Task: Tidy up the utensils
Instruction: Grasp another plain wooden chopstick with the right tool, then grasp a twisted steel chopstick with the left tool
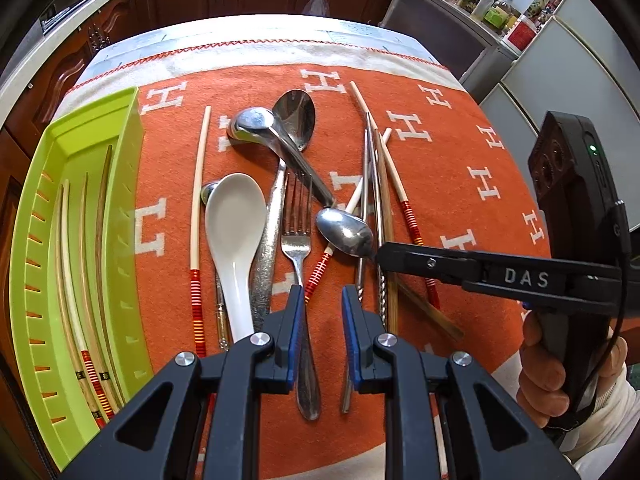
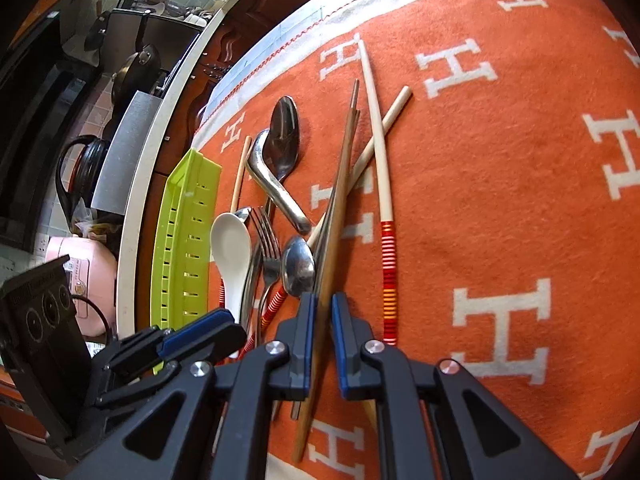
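an orange woven cloth with white h letters covers the surface, its pale edge stitched in red at the far side. along its left edge lies a long lime-green slotted plastic tray, and inside it rest several pale chopsticks with red banded ends, side by side along the tray's length.

the rest of the utensils lie loose on the cloth just beside the tray. nearest the tray is a single cream chopstick with a red and orange banded end. next comes a white ceramic soup spoon, bowl up, then a patterned steel handle and a steel fork pointing away. behind them a large steel spoon and a steel ladle-shaped spoon overlap. a small steel teaspoon lies across a crossed heap of cream, metal and brown wooden chopsticks.

the right tongs, black with blue pads, are clamped on one brown wooden chopstick from that heap; the stick runs between the pads and out behind them, its tip still among the others. in the left wrist view these tongs reach in from the right, their tips right by the teaspoon, with a hand in a pale sleeve on the handle.

the left tongs hover over the fork's handle, pads a little apart with nothing pressed between them; the fork handle passes beside the left pad.
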A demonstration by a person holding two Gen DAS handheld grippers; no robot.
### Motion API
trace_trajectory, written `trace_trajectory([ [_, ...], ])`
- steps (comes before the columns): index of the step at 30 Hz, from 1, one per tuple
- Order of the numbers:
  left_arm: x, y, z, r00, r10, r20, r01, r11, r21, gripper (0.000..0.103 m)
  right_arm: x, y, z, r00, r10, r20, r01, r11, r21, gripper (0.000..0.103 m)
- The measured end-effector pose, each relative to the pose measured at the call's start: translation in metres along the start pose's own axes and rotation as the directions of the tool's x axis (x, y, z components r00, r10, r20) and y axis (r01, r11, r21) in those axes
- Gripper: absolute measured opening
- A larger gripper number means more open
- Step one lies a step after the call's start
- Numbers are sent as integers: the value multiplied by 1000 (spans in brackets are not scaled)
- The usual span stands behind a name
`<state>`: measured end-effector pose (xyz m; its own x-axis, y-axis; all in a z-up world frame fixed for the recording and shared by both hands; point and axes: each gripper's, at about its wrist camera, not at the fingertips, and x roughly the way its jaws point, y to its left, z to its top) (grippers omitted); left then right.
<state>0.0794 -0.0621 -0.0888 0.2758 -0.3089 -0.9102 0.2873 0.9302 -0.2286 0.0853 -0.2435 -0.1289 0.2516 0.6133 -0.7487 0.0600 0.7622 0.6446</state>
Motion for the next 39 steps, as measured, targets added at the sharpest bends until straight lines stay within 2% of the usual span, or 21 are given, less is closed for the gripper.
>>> trace_trajectory([
  [9, 1, -7, -3, 1000, -18, -6, 18, 1000, 16, 17, -1, -2, -1, 1000, 10, 21, -11, 1000, 12, 10],
  [17, 5, -16, 1, 999, -43, -19, 44, 999, 32, 17, -26, -3, -10, 997, 3, 73, -1, 1000, -27, 7],
  [22, 12, -30, 7, 998, -55, -35, 57, 997, 58, 17, -39, -11, -15, 995, -4, 99, 5, 1000, -11, 7],
  [39, 44, -46, 4, 993, -46, -106, 52, 997, 58, 17, -53, -28, -17, 991, 30, 130, -35, 999, 38, 7],
])
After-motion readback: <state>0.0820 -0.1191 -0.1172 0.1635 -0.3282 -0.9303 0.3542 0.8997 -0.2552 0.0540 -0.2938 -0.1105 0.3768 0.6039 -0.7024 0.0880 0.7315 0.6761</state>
